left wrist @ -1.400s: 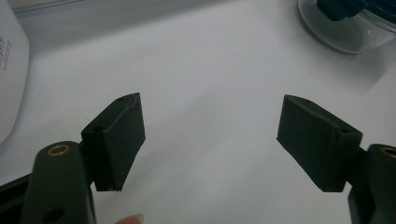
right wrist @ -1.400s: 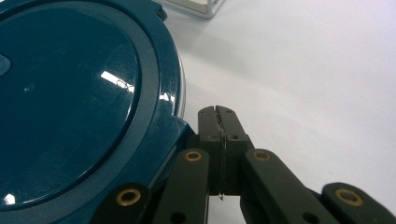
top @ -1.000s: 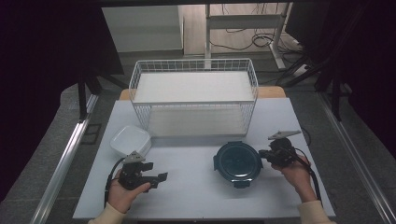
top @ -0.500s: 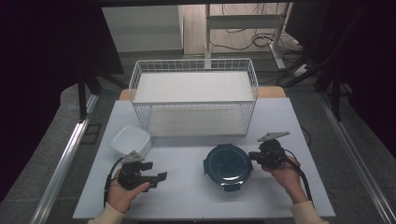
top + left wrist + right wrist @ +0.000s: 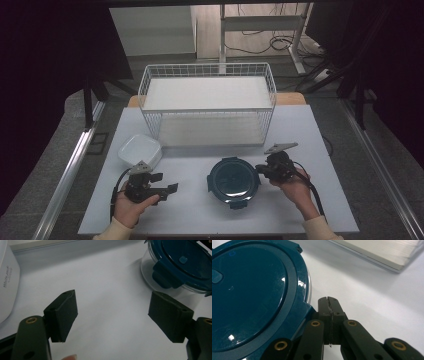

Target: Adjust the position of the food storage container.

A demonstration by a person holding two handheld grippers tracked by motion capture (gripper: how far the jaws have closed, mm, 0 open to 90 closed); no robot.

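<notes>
Left to right on the white table (image 5: 200, 220):

1. A white square plastic container (image 5: 139, 150) sits near the left edge, just behind the left gripper (image 5: 165, 190). It bears faint printed lettering in the left gripper view (image 5: 6, 280).

2. The left gripper rests low over the table in the person's left hand (image 5: 132, 205). Its jaws stand wide apart with nothing between them; the pads (image 5: 63, 312) face bare tabletop, aimed toward the round container.

3. The round container (image 5: 234, 180) stands upright in the middle of the near half of the table, in front of the white wire basket (image 5: 207, 102). It has a clear glass body (image 5: 152, 270) and a dark teal snap-lock lid (image 5: 249, 295) with latch tabs around the rim.

4. The right gripper (image 5: 261, 170) lies against the container's right side. Its jaws are pressed fully together, holding nothing; the closed tip (image 5: 329, 302) sits just beside a lid tab (image 5: 305, 311), touching or nearly so.

Handling judgement: the glass body is probably heavy for its size, rigid, smooth and breakable. The glossy lid offers little friction. The protruding latch tabs and the lid rim are the most secure purchase; pressure on the bare glass wall risks slipping. Pushing with closed jaws should be slow, as the base may slide freely.
</notes>
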